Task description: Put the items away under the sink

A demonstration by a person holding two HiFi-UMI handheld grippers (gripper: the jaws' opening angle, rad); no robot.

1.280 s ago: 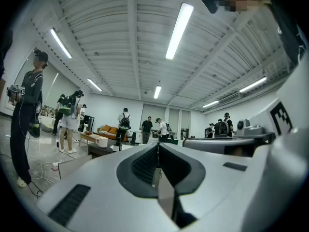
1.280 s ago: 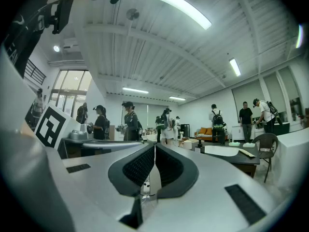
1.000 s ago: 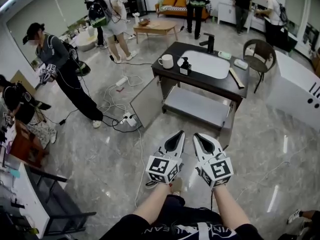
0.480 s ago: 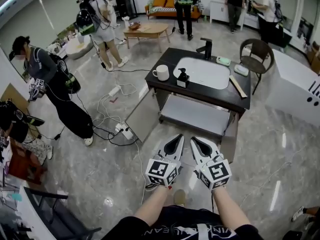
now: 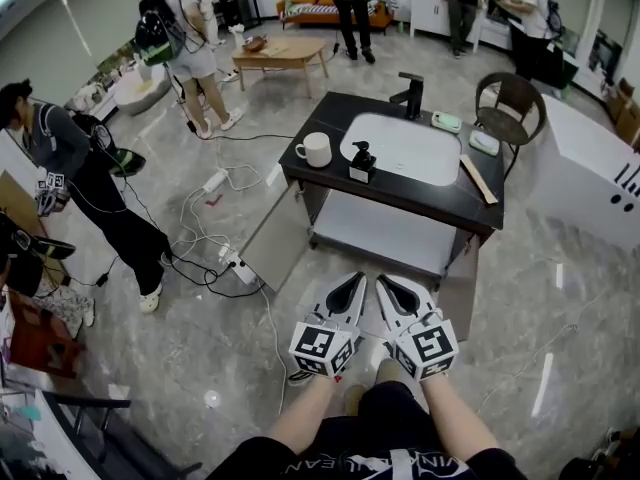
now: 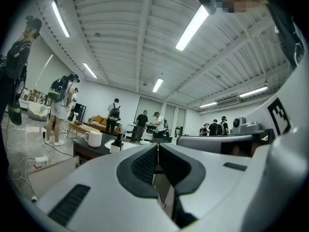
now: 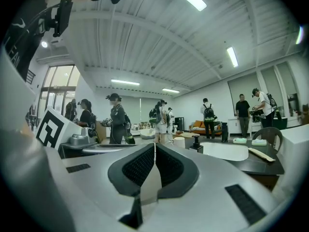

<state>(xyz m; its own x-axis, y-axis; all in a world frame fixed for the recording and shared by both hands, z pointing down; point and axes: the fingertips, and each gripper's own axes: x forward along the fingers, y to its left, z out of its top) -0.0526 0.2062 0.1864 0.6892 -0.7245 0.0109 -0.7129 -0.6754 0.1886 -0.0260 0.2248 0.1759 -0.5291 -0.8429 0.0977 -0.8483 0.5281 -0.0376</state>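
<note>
The mug (image 5: 315, 149) and the soap bottle (image 5: 361, 160) stand on the black table (image 5: 425, 194), left of the white sink (image 5: 405, 148). Two small dishes (image 5: 447, 122) and a wooden stick (image 5: 479, 179) lie on its right side. Nothing has been picked up yet. The shelf (image 5: 385, 230) under the sink looks bare, and the door (image 5: 268, 236) on its left hangs wide open.

The person stands short of the table with the left gripper (image 5: 357, 280) and the right gripper (image 5: 384, 283) side by side in front, both pointing at it. Each one's jaws are pressed together with nothing between them.

I'd say this is the approach, before the first pick. Next the person has to step within reach, spread one gripper's jaws and take a near item, likely the mug or the bottle.
</note>
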